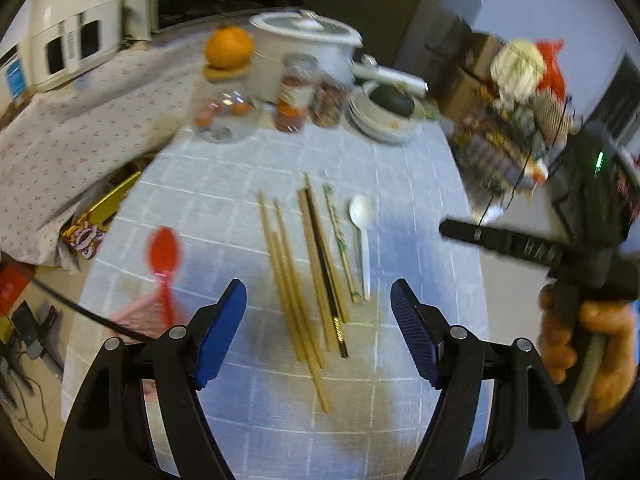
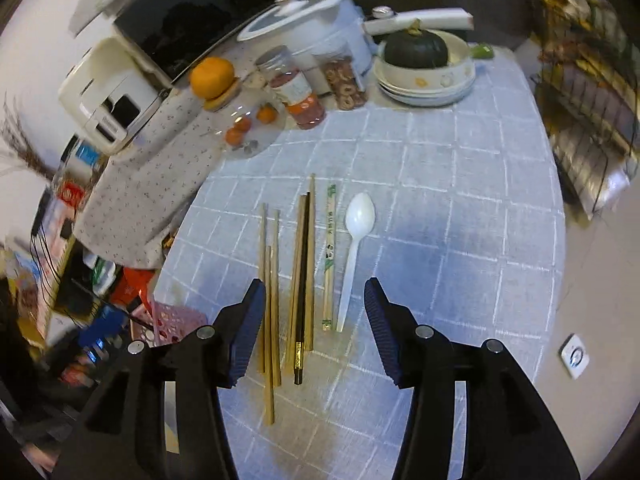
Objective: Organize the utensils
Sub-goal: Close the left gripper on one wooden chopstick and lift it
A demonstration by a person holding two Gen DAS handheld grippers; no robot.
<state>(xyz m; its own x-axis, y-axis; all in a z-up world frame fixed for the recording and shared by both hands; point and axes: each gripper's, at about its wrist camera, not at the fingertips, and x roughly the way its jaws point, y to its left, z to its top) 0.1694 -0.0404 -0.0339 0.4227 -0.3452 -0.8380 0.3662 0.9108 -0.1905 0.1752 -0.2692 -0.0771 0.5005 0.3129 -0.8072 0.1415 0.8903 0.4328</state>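
Observation:
Several bamboo chopsticks (image 1: 292, 288) lie side by side on the blue checked tablecloth (image 1: 420, 200), with a black chopstick (image 1: 326, 280), a paper-wrapped pair (image 1: 340, 240) and a white plastic spoon (image 1: 362, 232) to their right. A red spoon (image 1: 164, 260) sticks up, blurred, from a pink basket (image 1: 132, 312) at the table's left edge. My left gripper (image 1: 318, 300) is open and empty above the chopsticks' near ends. My right gripper (image 2: 314, 304) is open and empty over the same chopsticks (image 2: 272, 300), black chopstick (image 2: 302, 280) and white spoon (image 2: 354, 240). The right gripper also shows at the right of the left wrist view (image 1: 520, 248).
At the table's far end stand a white cooker (image 2: 320, 20), jars (image 2: 296, 88), a glass jar topped by an orange (image 2: 212, 76) and stacked plates (image 2: 424, 92) holding a dark squash (image 2: 416, 50). The pink basket (image 2: 172, 322) hangs off the left edge. A wire rack (image 2: 588, 120) stands right.

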